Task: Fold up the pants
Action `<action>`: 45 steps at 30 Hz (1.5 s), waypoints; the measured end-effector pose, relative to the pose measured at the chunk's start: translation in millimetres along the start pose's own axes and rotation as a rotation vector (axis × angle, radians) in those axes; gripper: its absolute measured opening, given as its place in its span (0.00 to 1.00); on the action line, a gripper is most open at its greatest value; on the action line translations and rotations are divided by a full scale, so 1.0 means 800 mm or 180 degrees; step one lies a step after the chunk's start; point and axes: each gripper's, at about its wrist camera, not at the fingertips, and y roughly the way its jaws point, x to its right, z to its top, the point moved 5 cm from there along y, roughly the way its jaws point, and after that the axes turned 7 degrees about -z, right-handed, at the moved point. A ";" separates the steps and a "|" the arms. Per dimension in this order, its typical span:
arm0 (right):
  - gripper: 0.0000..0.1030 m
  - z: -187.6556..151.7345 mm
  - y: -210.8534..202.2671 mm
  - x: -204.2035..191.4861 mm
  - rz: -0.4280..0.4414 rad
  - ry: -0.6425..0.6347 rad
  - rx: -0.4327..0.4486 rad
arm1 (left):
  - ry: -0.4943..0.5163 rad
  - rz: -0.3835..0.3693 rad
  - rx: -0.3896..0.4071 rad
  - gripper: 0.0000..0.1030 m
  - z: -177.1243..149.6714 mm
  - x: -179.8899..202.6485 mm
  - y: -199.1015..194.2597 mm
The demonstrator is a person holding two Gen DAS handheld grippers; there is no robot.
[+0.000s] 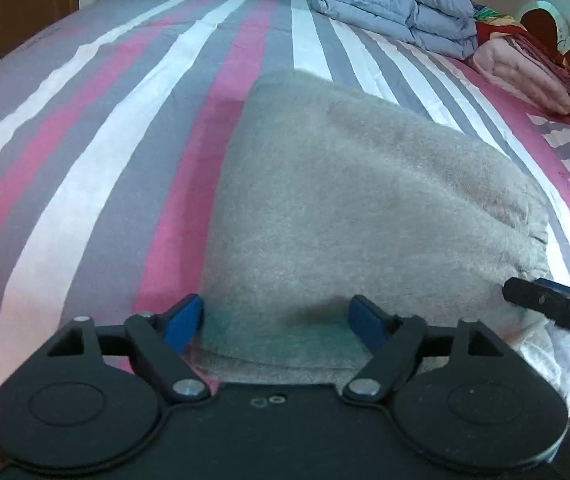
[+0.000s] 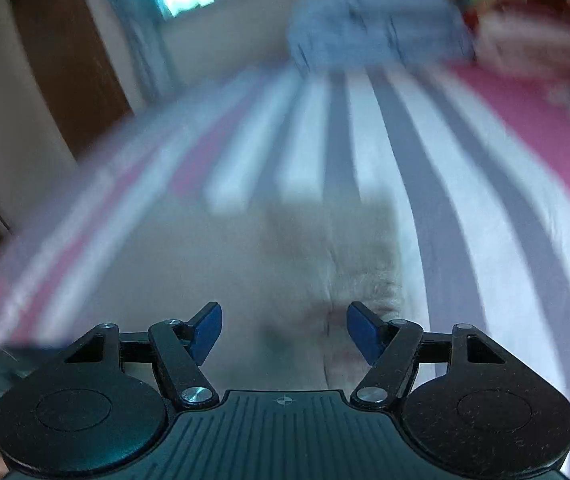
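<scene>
closest to the lens, the left claw (image 1: pixel 277 320) stands with its blue pads spread wide, released, gripping nothing. the near edge of the grey pants (image 1: pixel 357 200) lies between and just below those pads, and the folded garment runs forward from the claw across the bed (image 1: pixel 105 140), flat on the pink, grey and white striped sheet. off to the right of the left claw, the dark tip of the right claw (image 1: pixel 553 304) touches the pants' gathered right edge.

the right wrist view is heavily blurred. the right claw (image 2: pixel 283 330) shows its pads parted too, released, with pale grey fabric of the pants (image 2: pixel 325 264) just ahead and beneath them; whether a pad touches the cloth there is hard to say through the smear.

far ahead of both claws, at the far side of the bed, sits a folded blue-grey quilt (image 1: pixel 393 8), and just to its right a pink folded blanket (image 1: pixel 525 76).
</scene>
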 end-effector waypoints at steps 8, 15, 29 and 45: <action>0.63 0.017 0.006 0.006 0.0060 0.0048 -0.0079 | -0.0242 -0.0122 0.0033 0.64 0.012 -0.019 -0.022; 0.80 0.049 -0.019 0.005 0.0151 0.0195 0.0137 | -0.0411 -0.0062 0.0146 0.65 0.039 -0.037 -0.035; 0.85 0.023 0.053 0.051 0.0319 0.0867 -0.0631 | -0.0501 -0.0079 -0.0069 0.69 0.042 -0.051 0.025; 0.54 0.017 0.036 0.069 0.0793 0.1120 -0.0581 | -0.0763 -0.0473 -0.0067 0.27 0.048 -0.052 0.039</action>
